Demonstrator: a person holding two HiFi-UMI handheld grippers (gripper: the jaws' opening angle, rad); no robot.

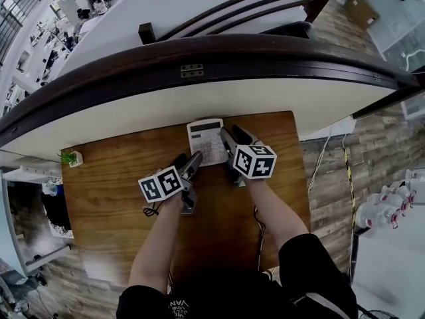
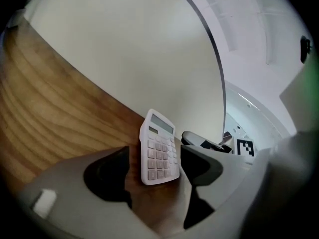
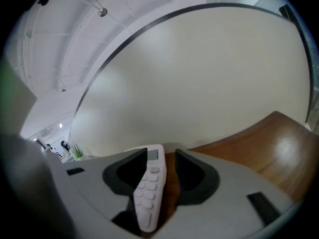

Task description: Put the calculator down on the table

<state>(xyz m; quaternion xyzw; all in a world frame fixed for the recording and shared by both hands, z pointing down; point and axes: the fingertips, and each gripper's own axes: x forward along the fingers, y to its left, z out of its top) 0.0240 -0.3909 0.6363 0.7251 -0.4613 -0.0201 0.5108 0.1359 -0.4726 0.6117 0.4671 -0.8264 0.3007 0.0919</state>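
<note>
The white calculator point(image 1: 207, 141) lies flat on the wooden table point(image 1: 106, 185), close to its far edge, display end away from me. My left gripper point(image 1: 187, 159) sits just short of its near-left corner; in the left gripper view the calculator point(image 2: 160, 149) shows beyond the jaws, which stand apart from it. My right gripper point(image 1: 234, 138) lies along its right edge. In the right gripper view the calculator point(image 3: 149, 193) is between the spread jaws, near the left one, with a gap on the right. Both grippers are open.
A curved white wall point(image 1: 199, 95) with a dark rail rises right behind the table's far edge. A small potted plant point(image 1: 70, 157) stands at the far-left corner. A dark cable point(image 1: 151, 211) lies under my left forearm.
</note>
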